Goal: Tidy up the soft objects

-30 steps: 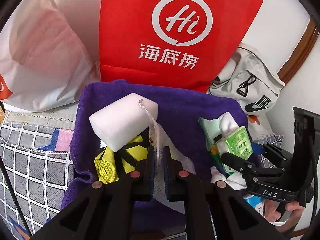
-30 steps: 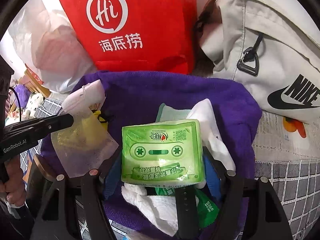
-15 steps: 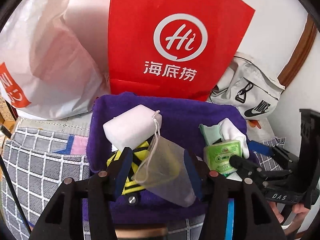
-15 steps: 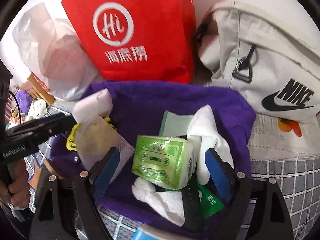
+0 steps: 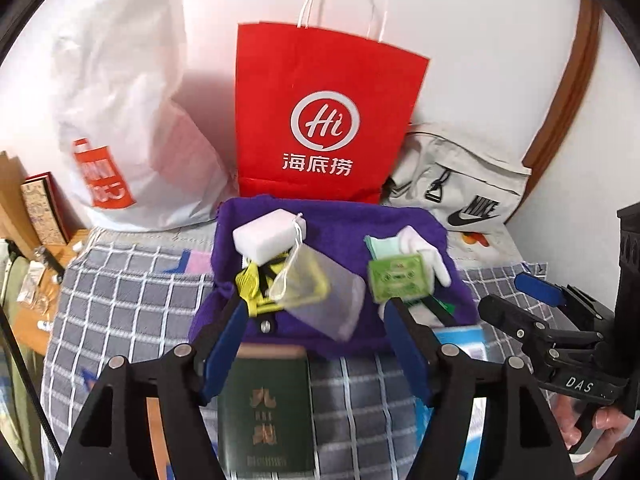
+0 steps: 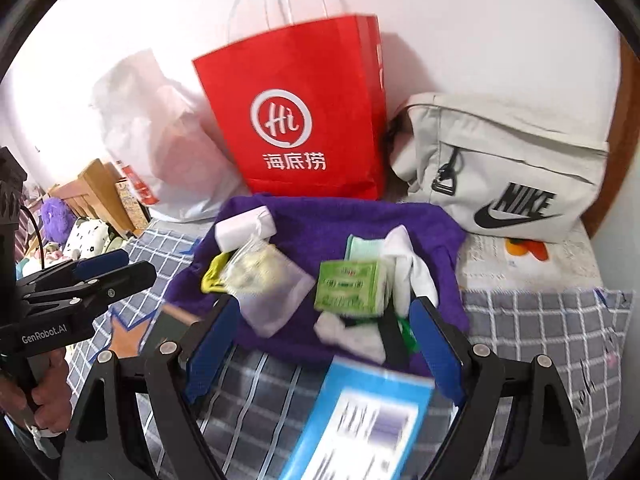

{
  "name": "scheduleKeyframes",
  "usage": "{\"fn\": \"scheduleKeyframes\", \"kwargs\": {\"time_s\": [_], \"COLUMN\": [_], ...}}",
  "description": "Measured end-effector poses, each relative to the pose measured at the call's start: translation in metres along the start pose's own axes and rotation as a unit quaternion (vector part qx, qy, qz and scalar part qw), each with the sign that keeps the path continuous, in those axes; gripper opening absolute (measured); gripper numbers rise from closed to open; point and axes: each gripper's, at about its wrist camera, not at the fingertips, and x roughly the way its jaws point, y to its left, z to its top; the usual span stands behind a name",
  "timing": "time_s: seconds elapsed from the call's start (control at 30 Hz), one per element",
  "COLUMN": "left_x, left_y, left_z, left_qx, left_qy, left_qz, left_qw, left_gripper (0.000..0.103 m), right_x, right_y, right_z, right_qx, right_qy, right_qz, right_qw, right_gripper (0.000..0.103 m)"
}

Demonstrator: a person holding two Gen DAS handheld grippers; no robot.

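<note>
A purple towel [image 5: 360, 216] is spread on the checked bedding. On its left lie a white foam block [image 5: 268, 240], a yellow mesh item [image 5: 250, 284] and a see-through drawstring pouch [image 5: 320, 300]. On its right sit a green tissue pack [image 5: 400, 280] and a white sock [image 5: 424, 252]. My left gripper [image 5: 316, 312] hovers above the towel's near edge, its jaws opening, the pouch lying free beyond them. My right gripper [image 6: 323, 308] is open and above the tissue pack [image 6: 348, 288], touching nothing. Each gripper shows in the other's view, left [image 6: 138, 266] and right [image 5: 504, 292].
A red paper bag [image 5: 324, 120], a white plastic bag [image 5: 128, 120] and a grey Nike bag [image 6: 512, 176] stand behind the towel against the wall. A dark green booklet [image 5: 266, 412] and a blue-and-white booklet [image 6: 368, 420] lie on the bedding in front of it.
The left gripper opened and let go of the pouch; the right let go of the tissue pack. Both pulled up and back, so the items now lie free on the towel.
</note>
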Motion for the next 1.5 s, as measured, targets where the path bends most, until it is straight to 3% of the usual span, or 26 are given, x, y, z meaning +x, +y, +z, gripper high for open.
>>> {"fn": "scheduleKeyframes", "kwargs": {"time_s": [0.27,0.4,0.53,0.63,1.0,1.5], "left_x": [-0.062,-0.089,-0.112,-0.128,-0.169,-0.186], "left_y": [-0.010,-0.016,-0.024,-0.028,-0.037,-0.044], "left_z": [-0.045,-0.070,-0.091,-0.107,-0.147,-0.163], "left_qx": [-0.003,0.000,0.010,0.015,0.008,0.013], "left_qy": [-0.017,-0.021,-0.024,-0.031,-0.059,-0.075], "left_qz": [0.003,0.007,0.018,0.036,0.046,0.053], "left_qw": [0.9998,0.9998,0.9995,0.9987,0.9972,0.9957], "left_gripper": [0.082,0.092,0.100,0.100,0.101,0.101], "right_x": [-0.069,-0.099,-0.126,-0.141,-0.177,-0.197], "right_y": [0.016,0.020,0.023,0.026,0.037,0.050], "right_z": [-0.052,-0.077,-0.099,-0.113,-0.155,-0.168], "right_qx": [0.004,0.011,0.018,0.020,0.017,0.004], "right_qy": [-0.018,-0.040,-0.049,-0.054,-0.067,-0.083], "right_qz": [-0.017,-0.033,-0.026,-0.027,-0.044,-0.051], "right_qw": [1.000,0.999,0.998,0.998,0.997,0.995], "right_gripper": [0.087,0.101,0.103,0.103,0.103,0.103]}}
